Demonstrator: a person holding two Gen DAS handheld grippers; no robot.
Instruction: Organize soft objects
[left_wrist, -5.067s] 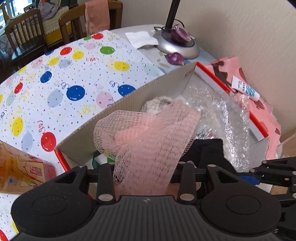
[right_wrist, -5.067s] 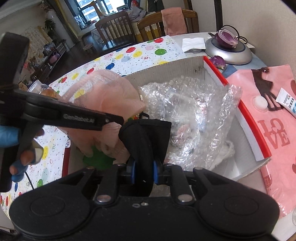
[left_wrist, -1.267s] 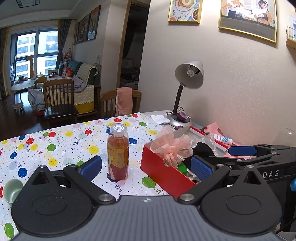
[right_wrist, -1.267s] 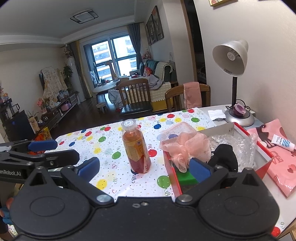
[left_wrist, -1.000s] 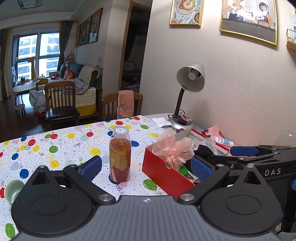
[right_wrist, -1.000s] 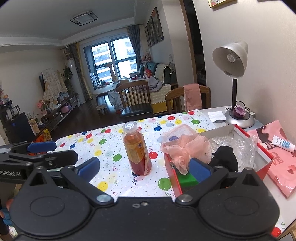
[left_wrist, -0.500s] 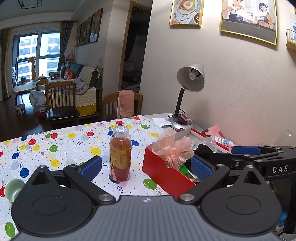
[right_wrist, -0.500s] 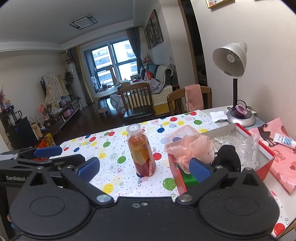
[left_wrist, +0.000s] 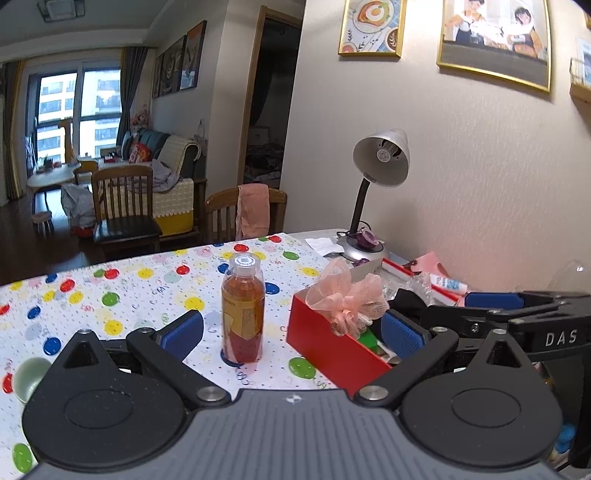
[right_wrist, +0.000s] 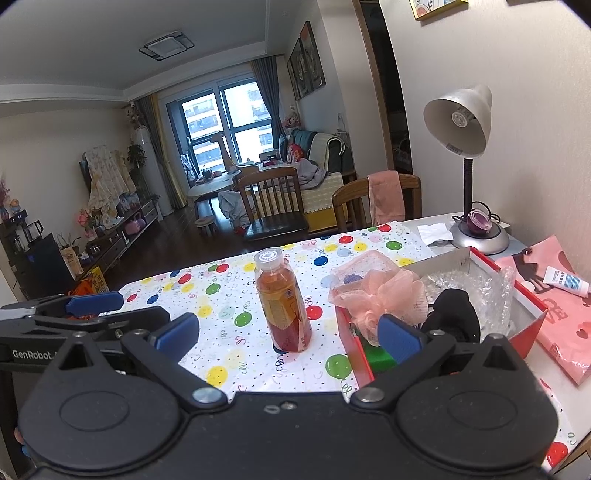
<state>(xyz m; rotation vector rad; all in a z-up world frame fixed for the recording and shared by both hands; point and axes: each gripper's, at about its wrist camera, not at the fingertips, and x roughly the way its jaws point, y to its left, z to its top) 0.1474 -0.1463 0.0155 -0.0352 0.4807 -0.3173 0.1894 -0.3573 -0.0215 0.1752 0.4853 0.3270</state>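
A red cardboard box (left_wrist: 325, 341) (right_wrist: 349, 345) stands on the balloon-patterned tablecloth. Over its near corner hangs a pink mesh bath pouf (left_wrist: 347, 297) (right_wrist: 384, 291), with a black soft item (right_wrist: 456, 314) (left_wrist: 408, 299) beside it and bubble wrap (right_wrist: 476, 288) behind. A green object (right_wrist: 380, 356) lies low in the box. My left gripper (left_wrist: 291, 332) is open and empty, held back from the box and above the table. My right gripper (right_wrist: 288, 334) is likewise open and empty. Each gripper shows at the side of the other's view.
An orange drink bottle (left_wrist: 242, 308) (right_wrist: 282, 306) stands left of the box. A desk lamp (right_wrist: 469, 166) stands at the back by the wall. A pink bag (right_wrist: 554, 306) with a white tube (right_wrist: 565, 280) lies right of the box. A small green cup (left_wrist: 27, 378) sits at the left edge.
Five seconds ago the left gripper held the pink pouf and the right held the black item over the box; both are now let go, and the open grippers have pulled back and up.
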